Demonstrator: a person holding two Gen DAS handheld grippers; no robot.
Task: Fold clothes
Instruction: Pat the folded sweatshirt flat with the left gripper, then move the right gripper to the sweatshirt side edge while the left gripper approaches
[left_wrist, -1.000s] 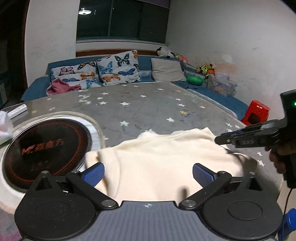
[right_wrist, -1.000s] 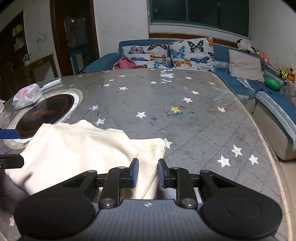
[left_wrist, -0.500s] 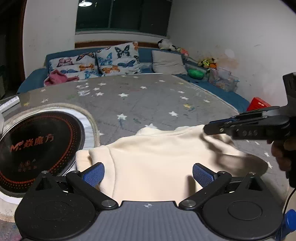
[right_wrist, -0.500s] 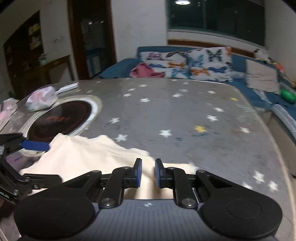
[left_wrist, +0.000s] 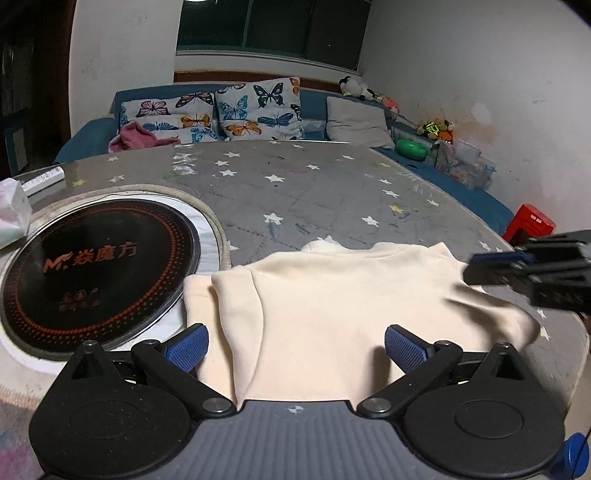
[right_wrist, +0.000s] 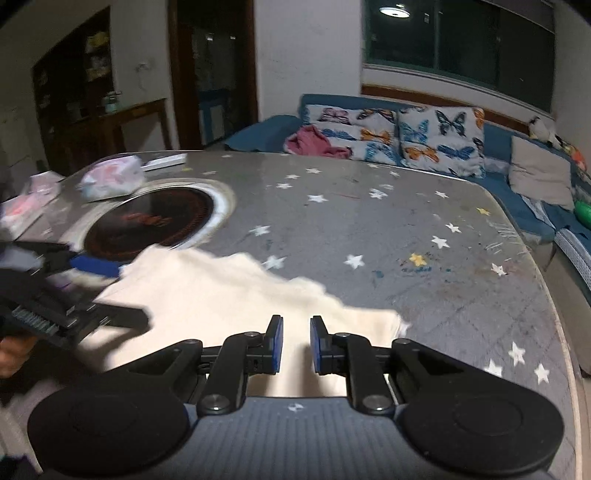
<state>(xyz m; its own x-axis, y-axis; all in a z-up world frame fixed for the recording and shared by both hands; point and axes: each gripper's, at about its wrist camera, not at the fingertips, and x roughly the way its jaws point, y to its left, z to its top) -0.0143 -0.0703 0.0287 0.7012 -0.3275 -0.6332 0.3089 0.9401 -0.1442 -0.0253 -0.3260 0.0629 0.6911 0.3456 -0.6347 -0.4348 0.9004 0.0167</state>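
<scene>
A cream garment (left_wrist: 332, 306) lies partly folded on the grey star-patterned table (left_wrist: 295, 192), next to the round cooktop. My left gripper (left_wrist: 295, 347) hovers over its near edge, wide open and empty. Over the garment's right side hangs my right gripper (left_wrist: 524, 273), blurred in the left wrist view. In its own view the right gripper (right_wrist: 295, 343) is almost shut, with only a narrow gap and nothing between the pads. The cream garment (right_wrist: 221, 291) lies below and beyond it. The left gripper (right_wrist: 66, 291) shows at the left edge.
A black round cooktop (left_wrist: 96, 266) is set into the table on the left. Tissue packs (right_wrist: 110, 181) lie beyond it. A blue sofa with butterfly pillows (left_wrist: 255, 107) runs behind the table. A red stool (left_wrist: 532, 221) stands past the table's right edge. A hand (right_wrist: 14, 350) holds the left gripper.
The right wrist view has swung leftward toward the cooktop, and its fingers have closed slightly. The left gripper stays open over the garment, which lies much as before.
</scene>
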